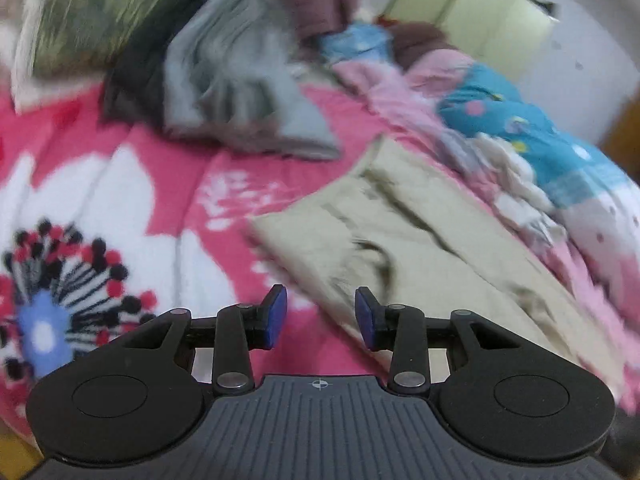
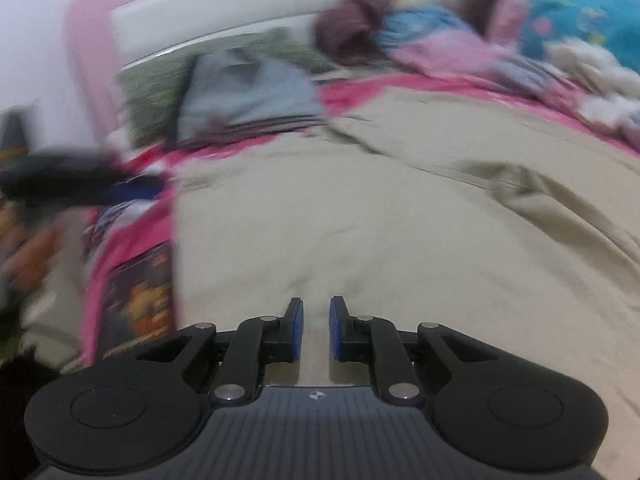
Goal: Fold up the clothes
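Right wrist: print on blanket (image 2: 136,292) unreadable

You have two grippers: the left gripper (image 1: 321,316) and the right gripper (image 2: 316,328), each with two blue pads. On the one bed, covered by one pink flowered blanket (image 1: 120,184), you have one beige garment (image 1: 400,240) spread flat. You have one folded grey garment (image 1: 240,92) with one dark garment (image 1: 136,76) beside it, and one green pillow (image 1: 88,12). One blurred heap (image 1: 500,120) lies along the far side; its pieces can't be counted.
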The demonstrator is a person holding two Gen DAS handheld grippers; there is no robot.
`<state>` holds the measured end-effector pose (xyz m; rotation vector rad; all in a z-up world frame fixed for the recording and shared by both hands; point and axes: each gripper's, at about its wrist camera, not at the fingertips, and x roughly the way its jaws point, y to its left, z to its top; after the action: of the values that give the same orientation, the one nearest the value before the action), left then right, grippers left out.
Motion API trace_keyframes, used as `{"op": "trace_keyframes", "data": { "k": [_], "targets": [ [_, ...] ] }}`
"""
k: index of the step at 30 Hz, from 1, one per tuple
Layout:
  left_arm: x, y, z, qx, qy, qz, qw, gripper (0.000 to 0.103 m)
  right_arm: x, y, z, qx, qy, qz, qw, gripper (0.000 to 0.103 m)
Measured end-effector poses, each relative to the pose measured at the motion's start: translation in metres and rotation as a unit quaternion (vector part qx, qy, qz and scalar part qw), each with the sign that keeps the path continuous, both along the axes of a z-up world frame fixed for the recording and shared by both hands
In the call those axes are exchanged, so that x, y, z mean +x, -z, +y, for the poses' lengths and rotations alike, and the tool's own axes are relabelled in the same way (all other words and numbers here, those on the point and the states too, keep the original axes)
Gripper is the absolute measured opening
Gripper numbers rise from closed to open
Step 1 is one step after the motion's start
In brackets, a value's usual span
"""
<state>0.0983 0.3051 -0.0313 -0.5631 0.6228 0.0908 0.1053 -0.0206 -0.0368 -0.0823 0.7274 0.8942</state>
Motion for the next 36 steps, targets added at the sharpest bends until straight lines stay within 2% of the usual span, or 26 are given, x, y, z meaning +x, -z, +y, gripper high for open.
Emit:
{"op": "trace_keyframes", "data": {
  "k": [2,3,5,8,10,12,13,17,21,25,29,36],
  "targets": [
    [0.006,0.01,0.012,-0.038,-0.017,-0.004,0.9991,0.038,-0.008,-0.005,-0.001,0.015,-0.044,0.011,0.999,0.013],
    [0.006,0.014,0.015,-0.052,-0.025,-0.009,0.9983,0.038,-0.012,-0.009,0.0,0.008,-0.049,-0.006,0.999,0.013],
    [0.011,0.019,0.018,-0.07,-0.034,-0.016,0.9969,0.038,-0.009,-0.015,-0.001,0.009,-0.038,-0.028,0.999,0.013],
    [0.017,0.023,0.02,-0.077,-0.046,-0.024,0.9957,0.038,0.011,-0.008,-0.002,0.015,0.0,-0.013,1.0,0.013],
    [0.02,0.022,0.015,-0.054,-0.048,-0.029,0.997,0.037,0.015,0.004,0.003,0.008,-0.016,0.002,1.0,0.013],
    [0.023,0.021,0.008,-0.021,-0.048,-0.034,0.998,0.034,0.005,0.002,0.004,0.018,-0.051,0.0,0.999,0.013],
    [0.023,0.02,0.004,-0.002,-0.049,-0.035,0.9982,0.03,0.002,0.001,0.004,0.023,-0.063,0.0,0.998,0.013],
    [0.02,0.019,-0.005,0.04,-0.053,-0.047,0.9967,0.013,0.007,0.004,0.0,0.043,-0.058,0.018,0.997,0.012],
    [0.015,0.011,-0.014,0.077,-0.065,-0.073,0.9922,0.01,0.012,0.006,-0.003,0.061,-0.049,0.032,0.996,0.012],
    [0.013,0.009,-0.009,0.078,-0.072,-0.082,0.991,0.009,0.013,0.008,-0.003,0.067,-0.048,0.033,0.996,0.012],
    [0.017,0.021,-0.004,0.072,-0.071,-0.064,0.9928,0.01,0.014,0.009,-0.004,0.07,-0.05,0.035,0.996,0.013],
    [0.016,0.026,-0.001,0.067,-0.069,-0.065,0.9932,0.012,0.003,0.007,0.002,0.063,-0.084,0.018,0.994,0.014]
  ]
}}
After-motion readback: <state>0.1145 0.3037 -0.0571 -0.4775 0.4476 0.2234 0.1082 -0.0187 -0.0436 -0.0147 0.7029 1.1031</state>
